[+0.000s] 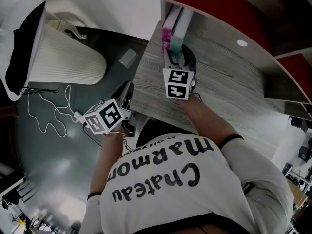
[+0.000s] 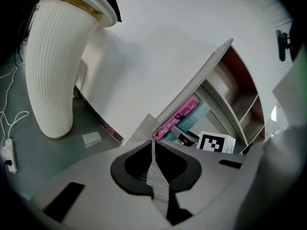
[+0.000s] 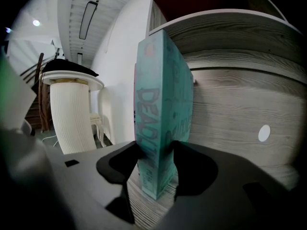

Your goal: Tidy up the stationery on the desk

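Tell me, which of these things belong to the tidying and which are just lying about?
Part of the tidying: teal book, clamped in the right gripper; pink book beside it; desk.
Just lying about: ribbed white pedestal; power strip on the floor; scrap of paper on the floor.

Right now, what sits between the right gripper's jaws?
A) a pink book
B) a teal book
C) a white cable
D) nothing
B: in its own view, the right gripper has its jaws pressed against both faces of the teal book, which it holds upright.
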A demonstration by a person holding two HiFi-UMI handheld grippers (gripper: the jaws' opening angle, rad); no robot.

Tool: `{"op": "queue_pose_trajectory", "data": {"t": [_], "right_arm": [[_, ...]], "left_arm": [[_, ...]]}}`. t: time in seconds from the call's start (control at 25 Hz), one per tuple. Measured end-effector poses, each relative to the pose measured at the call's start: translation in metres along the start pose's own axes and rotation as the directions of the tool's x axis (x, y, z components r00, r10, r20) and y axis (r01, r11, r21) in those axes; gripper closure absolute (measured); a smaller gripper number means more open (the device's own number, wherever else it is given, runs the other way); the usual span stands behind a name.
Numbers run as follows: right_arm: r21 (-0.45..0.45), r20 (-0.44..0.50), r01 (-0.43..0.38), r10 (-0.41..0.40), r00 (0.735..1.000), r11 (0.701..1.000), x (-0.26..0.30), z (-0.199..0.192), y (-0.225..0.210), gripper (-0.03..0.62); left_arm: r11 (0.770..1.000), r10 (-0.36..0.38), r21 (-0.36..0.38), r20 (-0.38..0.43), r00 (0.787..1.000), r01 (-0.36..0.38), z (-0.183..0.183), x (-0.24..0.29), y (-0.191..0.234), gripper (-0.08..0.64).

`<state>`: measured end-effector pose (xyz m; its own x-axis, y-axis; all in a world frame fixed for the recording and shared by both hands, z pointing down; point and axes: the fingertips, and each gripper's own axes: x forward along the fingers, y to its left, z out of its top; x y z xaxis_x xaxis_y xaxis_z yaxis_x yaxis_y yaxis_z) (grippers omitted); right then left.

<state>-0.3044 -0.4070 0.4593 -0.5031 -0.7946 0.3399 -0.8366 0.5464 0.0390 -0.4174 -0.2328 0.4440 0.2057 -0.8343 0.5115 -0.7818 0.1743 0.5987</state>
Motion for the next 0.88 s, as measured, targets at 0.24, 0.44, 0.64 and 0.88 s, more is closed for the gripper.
{"op": "queue_pose_trajectory", "data": {"t": [0.24, 0.44, 0.64, 0.88], "right_arm": [[-0.004, 0.006, -0.003, 0.003, 1.0, 1.0, 0.0024, 0.001, -0.0006, 0.345], [-0.006, 0.009, -0.005, 0.005, 1.0, 1.0, 0.0058, 0.0025, -0.0018, 0.345], [-0.01, 0.01, -0.009, 0.009, 1.0, 1.0, 0.0074, 0.0026, -0.003, 0.344], [-0.015, 0.011, -0.015, 0.016, 1.0, 1.0, 0.0094, 0.0034, -0.0027, 0.344]], "left_arm": [[1.0, 0.01, -0.011, -0.003, 1.0, -0.01, -0.0031, -0.0002, 0.0032, 0.528], [1.0, 0.02, -0.014, -0.001, 1.0, -0.02, -0.0032, -0.0011, 0.0053, 0.528], [1.0, 0.024, -0.013, 0.002, 1.0, -0.024, -0.002, -0.0011, 0.0053, 0.528], [1.0, 0.026, -0.015, 0.003, 1.0, -0.026, -0.0018, 0.0004, 0.0042, 0.528]]}}
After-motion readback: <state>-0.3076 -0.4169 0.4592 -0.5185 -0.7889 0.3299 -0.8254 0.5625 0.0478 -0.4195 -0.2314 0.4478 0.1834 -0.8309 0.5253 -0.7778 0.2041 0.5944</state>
